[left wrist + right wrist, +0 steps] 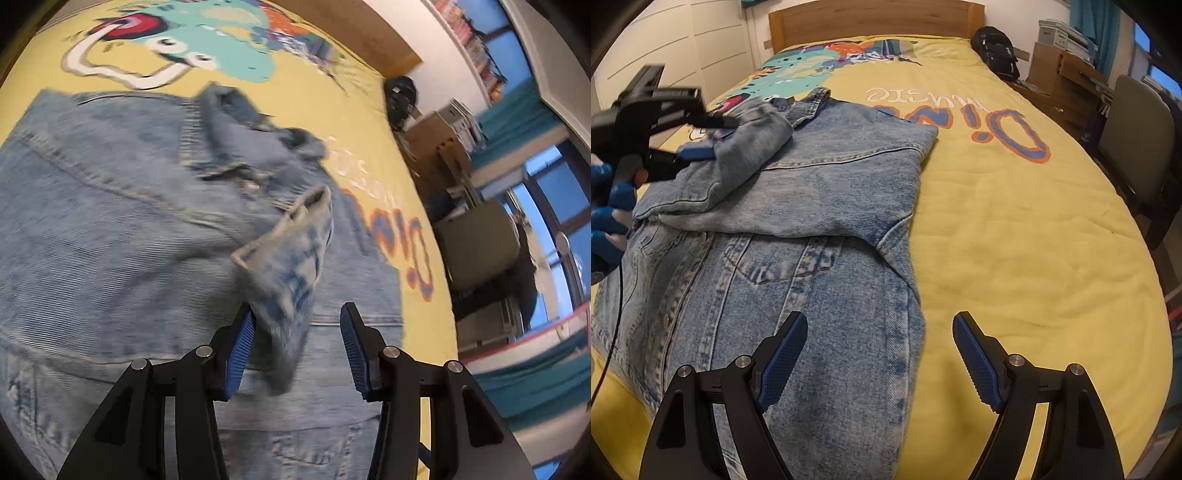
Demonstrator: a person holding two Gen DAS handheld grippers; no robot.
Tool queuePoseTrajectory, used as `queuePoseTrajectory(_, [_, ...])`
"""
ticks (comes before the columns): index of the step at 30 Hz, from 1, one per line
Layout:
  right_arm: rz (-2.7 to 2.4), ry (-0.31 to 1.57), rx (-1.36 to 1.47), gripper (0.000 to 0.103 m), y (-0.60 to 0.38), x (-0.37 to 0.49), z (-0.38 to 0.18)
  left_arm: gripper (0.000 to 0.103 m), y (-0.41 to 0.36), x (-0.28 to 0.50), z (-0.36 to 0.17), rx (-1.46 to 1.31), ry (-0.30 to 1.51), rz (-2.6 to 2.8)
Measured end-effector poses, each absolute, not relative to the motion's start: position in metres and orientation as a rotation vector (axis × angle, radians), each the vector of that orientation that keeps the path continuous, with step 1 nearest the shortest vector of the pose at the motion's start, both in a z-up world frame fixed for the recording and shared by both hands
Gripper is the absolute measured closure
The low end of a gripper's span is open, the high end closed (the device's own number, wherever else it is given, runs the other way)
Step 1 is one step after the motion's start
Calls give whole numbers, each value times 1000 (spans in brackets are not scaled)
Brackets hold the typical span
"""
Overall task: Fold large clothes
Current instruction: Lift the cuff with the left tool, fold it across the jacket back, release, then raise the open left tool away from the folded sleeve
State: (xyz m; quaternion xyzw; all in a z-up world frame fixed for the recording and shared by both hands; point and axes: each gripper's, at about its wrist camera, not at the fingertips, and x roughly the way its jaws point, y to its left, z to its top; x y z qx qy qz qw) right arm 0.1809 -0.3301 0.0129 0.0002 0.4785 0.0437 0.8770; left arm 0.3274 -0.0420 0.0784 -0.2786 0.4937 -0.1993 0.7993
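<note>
Bed (1015,229) w/ wooden headboard (875,18), covered by yellow bedspread (1034,258) w/ cartoon print + upside-down lettering. Denim jacket (798,236) lies on it, partly folded, toward left side. Black backpack (995,51) sits at far right corner by headboard.

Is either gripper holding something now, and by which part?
Neither grips. The left gripper is open around the denim jacket's sleeve cuff; the right gripper is open, empty.
</note>
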Motion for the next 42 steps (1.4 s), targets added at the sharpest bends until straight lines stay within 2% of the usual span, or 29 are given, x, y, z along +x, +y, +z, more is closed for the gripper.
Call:
queuePoseTrajectory(8, [69, 1005, 20, 21, -343, 179, 10, 60, -126, 321, 88, -424, 1120, -623])
queuePoseTrajectory(14, [44, 997, 26, 21, -351, 181, 14, 59, -137, 307, 94, -298, 1076, -621])
queuePoseTrajectory(26, [83, 971, -31, 21, -319, 210, 29, 58, -19, 302, 84, -238, 1062, -369])
queuePoseTrajectory(28, [105, 959, -56, 21, -304, 220, 34, 50, 7, 301, 85, -244, 1054, -328])
queuePoseTrajectory(30, [129, 947, -75, 21, -290, 229, 38, 46, 31, 301, 88, -239, 1035, -282])
queuePoseTrajectory(35, [198, 920, -109, 21, -252, 267, 48, 46, 77, 305, 95, -233, 1001, -208])
queuePoseTrajectory(42, [298, 885, -151, 21, -178, 333, 56, 46, 99, 316, 86, -198, 992, -163])
